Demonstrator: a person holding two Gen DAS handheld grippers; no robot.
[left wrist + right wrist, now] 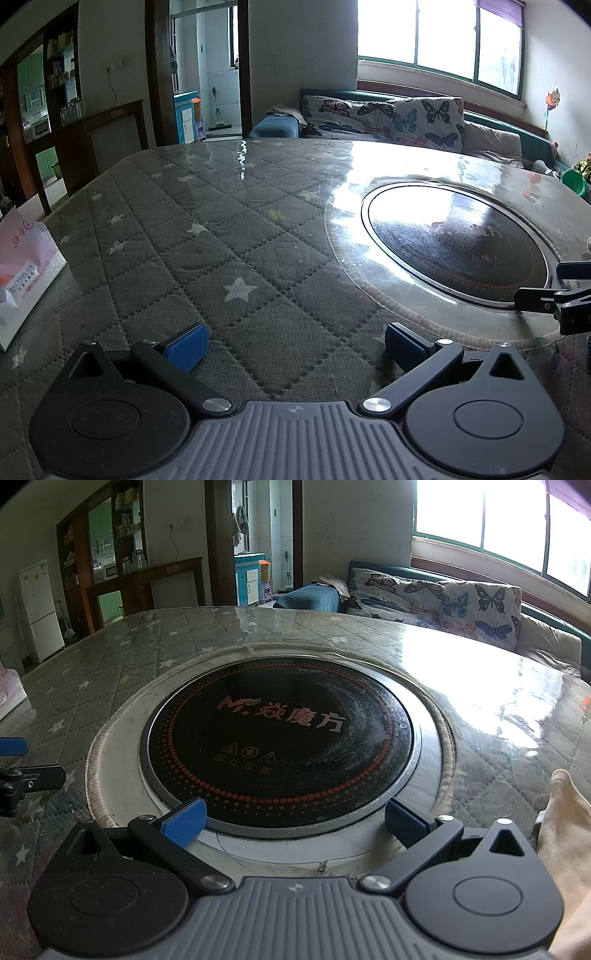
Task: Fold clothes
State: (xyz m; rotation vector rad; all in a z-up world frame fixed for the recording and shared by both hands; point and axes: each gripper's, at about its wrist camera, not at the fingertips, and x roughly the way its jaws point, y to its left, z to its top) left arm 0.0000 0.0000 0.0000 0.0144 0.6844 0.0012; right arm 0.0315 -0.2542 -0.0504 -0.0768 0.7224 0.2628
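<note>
Beige garment (pixel 565 834) right of right gripper (pixel 295 821) fingers (pixel 184 825).

A quilted grey cloth with stitched diamonds and pale stars covers the table (pixel 229 236), under a clear glossy sheet that mirrors the window. The round cooktop (pixel 280 738) is smooth black glass, dusty, ringed by bright metal. At the right edge lies soft beige cloth (pixel 565 834). A paper bag (pixel 26 266) looks matt.

Blown-out window (pixel 439 37) daylight glares off table (pixel 388 166).
</note>
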